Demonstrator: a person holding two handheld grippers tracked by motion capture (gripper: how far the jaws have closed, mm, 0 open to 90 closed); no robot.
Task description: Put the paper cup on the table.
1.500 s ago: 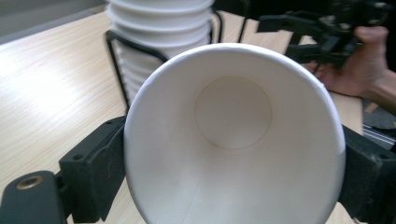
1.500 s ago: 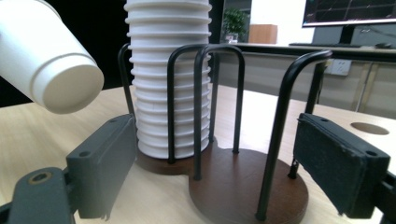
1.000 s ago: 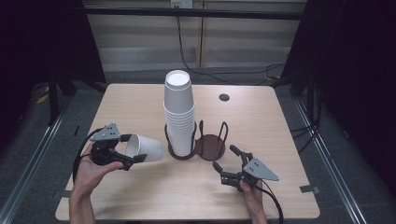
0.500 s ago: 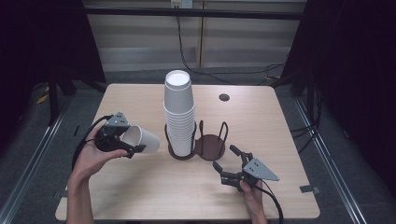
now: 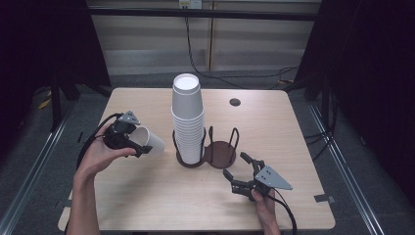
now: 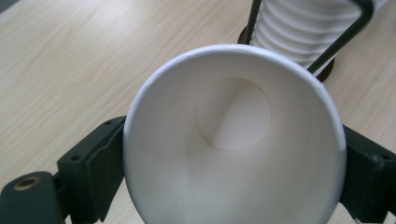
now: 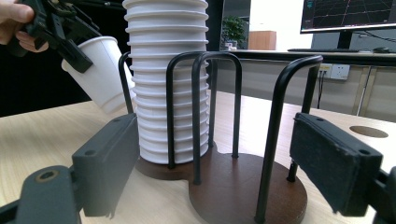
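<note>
Your left gripper [image 5: 139, 147] is clamped on a single white paper cup [image 5: 148, 141], one jaw on each side of the cup just below its rim. You hold it lifted off the tabletop [image 5: 147, 196] over the left half, closer to the left edge than the cup holder is, and well apart from the near edge. The cup lies tipped on its side: its long axis runs roughly along the tabletop's width, with the closed base pointing toward the cup holder and angled slightly down, and the open mouth facing back toward your left hand [image 5: 98, 152]. In the left gripper view you look straight into the mouth of the paper cup [image 6: 231, 140], down to the round bottom, with a black jaw pressed against each side wall.

The wire cup holder [image 5: 221, 147], a dark wooden double base with black wire loops, stands near the middle of the tabletop. Its left ring carries a tall stack of white cups [image 5: 188, 117], upright, base side up. The right ring of the cup holder is bare, showing its brown disc. The base of your lifted cup sits just beside the stack's lower part, not touching it.

Your right gripper [image 5: 242, 171] rests low near the front right part of the tabletop, jaws spread wide and holding nothing, aimed at the cup holder [image 7: 243, 186]. In the right gripper view the stack of white cups [image 7: 166, 79] rises behind the wires.

A small round hole [image 5: 235, 102] sits near the far edge.
</note>
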